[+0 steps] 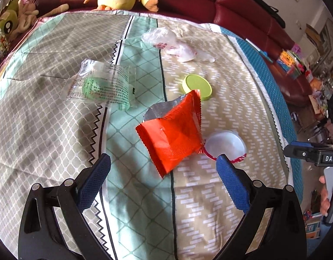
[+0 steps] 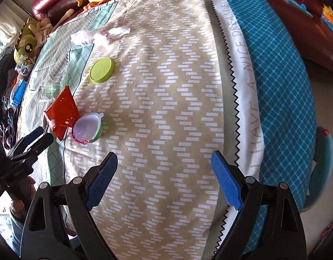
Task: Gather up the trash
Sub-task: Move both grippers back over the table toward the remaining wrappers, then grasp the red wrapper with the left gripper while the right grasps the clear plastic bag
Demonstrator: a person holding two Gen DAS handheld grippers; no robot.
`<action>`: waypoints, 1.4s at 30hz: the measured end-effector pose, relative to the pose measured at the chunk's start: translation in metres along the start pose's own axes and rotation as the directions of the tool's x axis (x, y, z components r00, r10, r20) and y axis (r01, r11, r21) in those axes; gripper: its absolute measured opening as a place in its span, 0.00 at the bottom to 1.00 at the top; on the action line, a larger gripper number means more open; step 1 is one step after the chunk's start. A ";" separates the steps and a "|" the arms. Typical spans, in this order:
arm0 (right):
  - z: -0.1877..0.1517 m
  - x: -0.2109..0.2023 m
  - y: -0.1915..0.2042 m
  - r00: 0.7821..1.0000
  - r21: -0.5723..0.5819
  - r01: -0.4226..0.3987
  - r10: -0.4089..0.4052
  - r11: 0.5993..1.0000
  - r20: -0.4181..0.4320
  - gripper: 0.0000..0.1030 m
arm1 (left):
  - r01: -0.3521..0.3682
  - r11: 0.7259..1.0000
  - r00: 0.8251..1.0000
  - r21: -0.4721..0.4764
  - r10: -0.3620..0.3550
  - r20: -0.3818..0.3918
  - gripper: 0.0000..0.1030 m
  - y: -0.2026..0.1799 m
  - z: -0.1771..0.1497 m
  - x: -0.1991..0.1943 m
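both tools, left tool and right tool, gape wide, angled downward.

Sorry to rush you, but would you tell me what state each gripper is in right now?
Left gripper: open, holding nothing; the red wrapper lies just ahead of it.
Right gripper: open, empty, above bare cloth.
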State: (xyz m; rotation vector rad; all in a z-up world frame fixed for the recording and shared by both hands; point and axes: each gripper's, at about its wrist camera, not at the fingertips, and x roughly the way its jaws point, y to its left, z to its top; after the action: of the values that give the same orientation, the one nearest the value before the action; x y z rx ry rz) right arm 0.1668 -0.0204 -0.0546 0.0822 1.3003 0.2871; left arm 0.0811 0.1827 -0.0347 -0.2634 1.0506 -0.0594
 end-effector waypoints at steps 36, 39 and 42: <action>0.119 0.059 0.095 0.997 -0.285 0.050 -0.063 0.957 -0.037 0.82 | 0.019 0.999 0.994 -0.050 -0.013 0.112 0.38 0.055 0.080 -0.022; 0.140 0.063 0.114 0.998 -0.325 0.042 -0.053 0.945 -0.025 0.82 | 0.009 0.999 0.993 -0.054 -0.002 0.118 0.38 0.064 0.088 -0.022; 0.159 0.069 0.130 0.999 -0.368 0.039 -0.048 0.929 -0.016 0.82 | 0.002 0.999 0.993 -0.043 0.003 0.116 0.39 0.068 0.100 -0.019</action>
State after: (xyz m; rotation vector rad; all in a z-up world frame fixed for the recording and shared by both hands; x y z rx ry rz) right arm 0.3147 0.1381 -0.0477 -0.2701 1.2514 0.4910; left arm 0.1526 0.2706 0.0113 -0.3019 0.9372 -0.0208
